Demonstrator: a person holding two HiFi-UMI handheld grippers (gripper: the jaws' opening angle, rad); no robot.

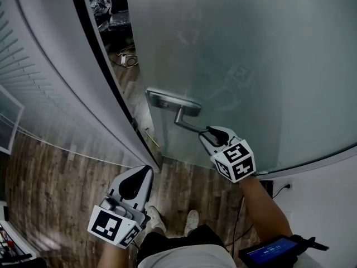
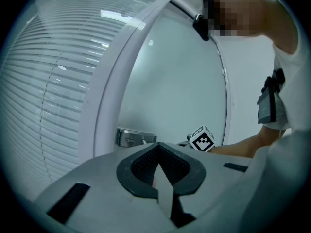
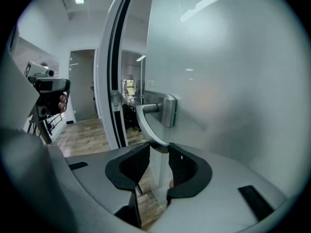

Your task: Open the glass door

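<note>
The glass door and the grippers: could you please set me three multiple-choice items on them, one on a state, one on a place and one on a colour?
1. How does the left gripper stand?
A. wide open
B. shut, empty
C. shut on a cup

2. Where is the right gripper?
A. at the handle's free end
B. touching the left gripper
C. out of the head view

3. What colour is the handle?
A. red
B. silver
C. yellow

Key:
1 B, its pads meet with nothing between them.
2 A, its jaws clasp the lever's tip in the right gripper view.
3 B, it shows as bare metal in every view.
</note>
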